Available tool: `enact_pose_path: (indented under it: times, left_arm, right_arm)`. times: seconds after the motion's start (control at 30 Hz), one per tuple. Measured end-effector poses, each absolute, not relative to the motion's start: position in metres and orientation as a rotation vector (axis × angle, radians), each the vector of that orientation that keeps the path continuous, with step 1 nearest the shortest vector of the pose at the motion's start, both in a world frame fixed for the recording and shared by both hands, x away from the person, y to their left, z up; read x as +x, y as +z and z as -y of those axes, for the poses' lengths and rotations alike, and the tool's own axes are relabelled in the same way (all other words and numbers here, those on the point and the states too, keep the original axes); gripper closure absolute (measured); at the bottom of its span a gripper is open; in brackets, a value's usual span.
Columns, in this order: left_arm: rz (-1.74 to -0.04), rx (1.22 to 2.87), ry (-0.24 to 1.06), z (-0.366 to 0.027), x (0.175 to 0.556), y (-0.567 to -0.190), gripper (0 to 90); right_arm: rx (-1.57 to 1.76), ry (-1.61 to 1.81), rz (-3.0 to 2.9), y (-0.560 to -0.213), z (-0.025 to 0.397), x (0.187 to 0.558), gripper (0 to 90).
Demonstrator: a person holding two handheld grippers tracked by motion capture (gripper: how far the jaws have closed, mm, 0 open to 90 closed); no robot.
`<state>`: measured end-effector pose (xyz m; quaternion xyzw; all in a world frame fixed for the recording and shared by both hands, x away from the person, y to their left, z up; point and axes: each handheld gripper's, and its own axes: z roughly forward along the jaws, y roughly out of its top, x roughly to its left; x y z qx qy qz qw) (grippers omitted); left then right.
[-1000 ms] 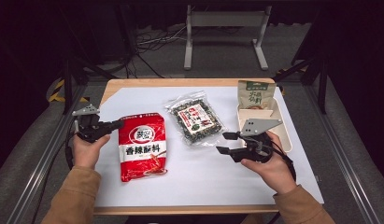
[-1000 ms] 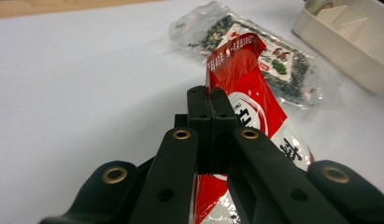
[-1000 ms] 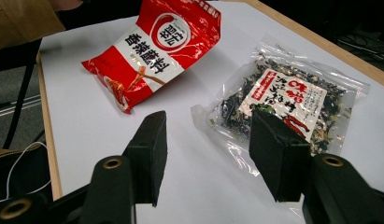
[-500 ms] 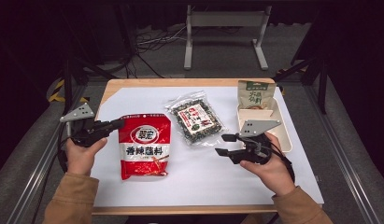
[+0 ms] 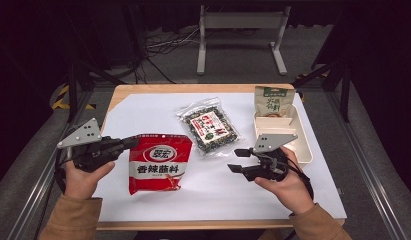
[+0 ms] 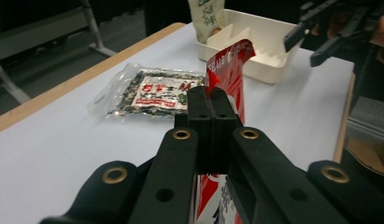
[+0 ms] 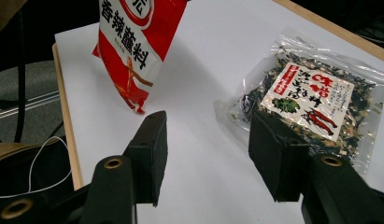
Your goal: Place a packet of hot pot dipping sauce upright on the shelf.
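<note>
Left tool pinches red bag by upper left corner, bag partly lifted off table, long axis running away from person. Right tool spread, empty, just right of bag; clear bag beyond it; tray at right.

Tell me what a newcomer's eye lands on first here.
The red seasoning packet stands out at the table's front left, its edge pinched in the shut left claw. Just behind it, mid-table, lies a clear dried-mix bag, and the right claw hovers open and empty near a cream tray.
</note>
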<state>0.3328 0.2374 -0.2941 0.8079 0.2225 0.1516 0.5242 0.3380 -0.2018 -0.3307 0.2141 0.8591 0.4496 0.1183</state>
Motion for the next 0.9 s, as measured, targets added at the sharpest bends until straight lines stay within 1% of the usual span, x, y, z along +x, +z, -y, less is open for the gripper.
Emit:
enact_pose_path:
  times: [0.23, 0.4, 0.63, 0.7, 0.9]
  left_arm:
    - [-0.428, 1.942, 0.402, -0.231, 0.316, -0.286, 90.0]
    - [-0.412, 1.930, 0.418, -0.229, 0.312, -0.283, 90.0]
    - [-0.387, 1.896, 0.382, -0.227, 0.310, -0.281, 90.0]
    - [-0.378, 1.892, 0.371, -0.225, 0.310, -0.281, 90.0]
    - [-0.334, 1.890, 0.344, -0.217, 0.305, -0.279, 90.0]
  right_arm:
    - [0.597, 1.355, -2.535, -0.331, 0.194, 0.337, 46.5]
    - [0.567, 1.359, -2.539, -0.333, 0.188, 0.336, 45.8]
    - [0.554, 1.353, -2.550, -0.337, 0.177, 0.337, 43.8]
    - [0.547, 1.357, -2.558, -0.341, 0.170, 0.336, 42.4]
    - [0.526, 1.367, -2.579, -0.354, 0.152, 0.334, 41.7]
